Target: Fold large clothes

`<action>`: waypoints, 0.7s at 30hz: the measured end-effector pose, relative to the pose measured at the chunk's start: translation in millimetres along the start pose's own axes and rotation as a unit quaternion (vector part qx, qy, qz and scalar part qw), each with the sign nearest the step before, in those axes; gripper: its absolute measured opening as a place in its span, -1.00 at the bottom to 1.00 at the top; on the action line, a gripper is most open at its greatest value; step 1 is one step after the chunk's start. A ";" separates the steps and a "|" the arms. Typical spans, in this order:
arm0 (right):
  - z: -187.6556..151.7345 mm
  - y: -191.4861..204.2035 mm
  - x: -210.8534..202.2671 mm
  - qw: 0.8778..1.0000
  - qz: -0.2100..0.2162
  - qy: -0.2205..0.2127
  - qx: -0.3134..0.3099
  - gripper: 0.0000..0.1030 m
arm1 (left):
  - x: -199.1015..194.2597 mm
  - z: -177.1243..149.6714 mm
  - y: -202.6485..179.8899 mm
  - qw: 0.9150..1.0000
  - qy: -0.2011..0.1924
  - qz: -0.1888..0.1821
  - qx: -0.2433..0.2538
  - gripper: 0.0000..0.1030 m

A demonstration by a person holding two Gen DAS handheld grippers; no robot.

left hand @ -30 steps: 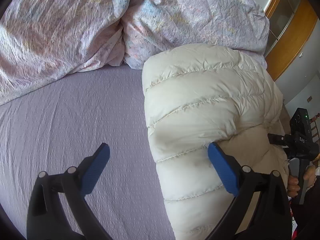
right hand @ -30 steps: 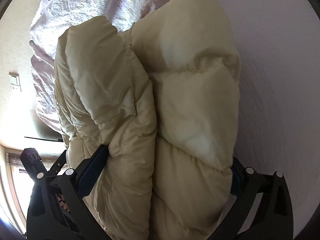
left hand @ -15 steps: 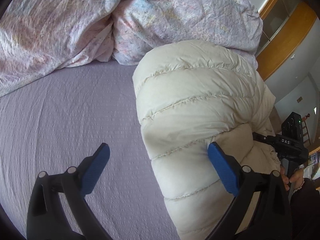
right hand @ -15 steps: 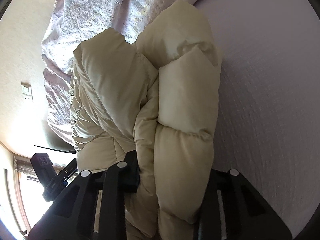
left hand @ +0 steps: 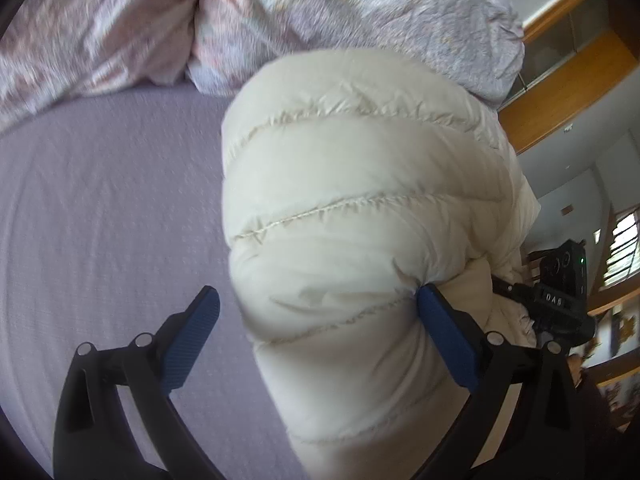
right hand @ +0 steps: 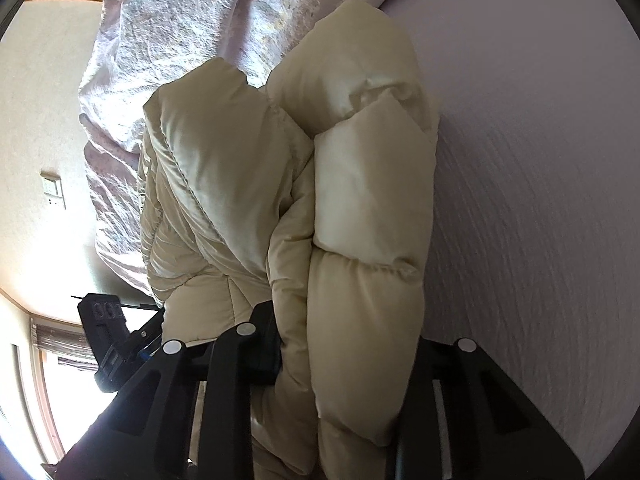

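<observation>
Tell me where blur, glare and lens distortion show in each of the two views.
Left wrist view: motion blur smears the floral duvet; the puffer jacket stays fairly sharp, and black fisheye corners frame the picture. Right wrist view: the window is blown out, leaving the jacket dim, and the purple sheet bows.

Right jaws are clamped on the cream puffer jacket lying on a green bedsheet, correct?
Not quite: the bedsheet is lilac, not green, as the right wrist view shows. The right gripper is indeed clamped on the cream puffer jacket.

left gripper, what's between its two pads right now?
Left wrist view: the cream puffer jacket bulges between the left gripper pads; bare lilac sheet beside it.
</observation>
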State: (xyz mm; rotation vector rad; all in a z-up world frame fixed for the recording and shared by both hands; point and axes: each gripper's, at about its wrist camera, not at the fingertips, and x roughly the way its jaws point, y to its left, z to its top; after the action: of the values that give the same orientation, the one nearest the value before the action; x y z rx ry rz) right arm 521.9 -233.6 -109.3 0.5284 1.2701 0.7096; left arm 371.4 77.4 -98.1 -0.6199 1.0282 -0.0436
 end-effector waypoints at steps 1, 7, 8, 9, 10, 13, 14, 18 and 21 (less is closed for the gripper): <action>1.6 0.5 0.8 1.000 -0.001 0.000 0.001 -0.49 | 3.0 0.4 0.6 1.000 0.003 -0.005 -0.005 0.93; 3.9 0.4 2.6 1.000 0.001 -0.001 0.010 -0.48 | 12.6 3.3 -1.4 0.999 0.007 -0.033 -0.027 0.58; 3.7 -0.1 3.0 1.000 0.002 -0.001 0.011 -0.48 | 11.2 3.3 -1.6 0.999 0.005 -0.037 -0.030 0.45; 4.0 0.3 2.9 1.000 0.002 -0.001 0.010 -0.48 | 9.2 3.4 -1.7 0.999 0.001 -0.040 -0.033 0.38; 4.1 0.8 2.3 1.000 0.002 -0.001 0.009 -0.48 | 7.1 4.4 -1.6 0.998 -0.002 -0.043 -0.035 0.23; 2.9 4.8 2.2 1.000 0.006 -0.003 0.003 -0.48 | -3.7 4.2 0.0 0.998 -0.013 -0.052 -0.038 -0.09; 2.8 5.2 1.3 1.000 0.008 -0.003 0.000 -0.48 | -6.9 4.8 0.3 0.998 -0.016 -0.054 -0.038 -0.16; 1.3 16.1 2.0 1.000 0.020 -0.001 -0.013 -0.49 | -27.0 5.8 2.5 0.998 -0.033 -0.054 -0.030 -0.31; -1.9 29.0 6.6 0.999 0.033 0.003 -0.028 -0.51 | -48.5 5.0 9.0 0.997 -0.052 -0.056 -0.027 -0.37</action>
State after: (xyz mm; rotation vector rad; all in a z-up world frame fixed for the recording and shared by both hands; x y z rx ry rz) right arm 515.6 -209.0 -93.6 0.5242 1.2403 0.7995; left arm 347.4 102.5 -62.8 -0.7209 0.8960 -0.0807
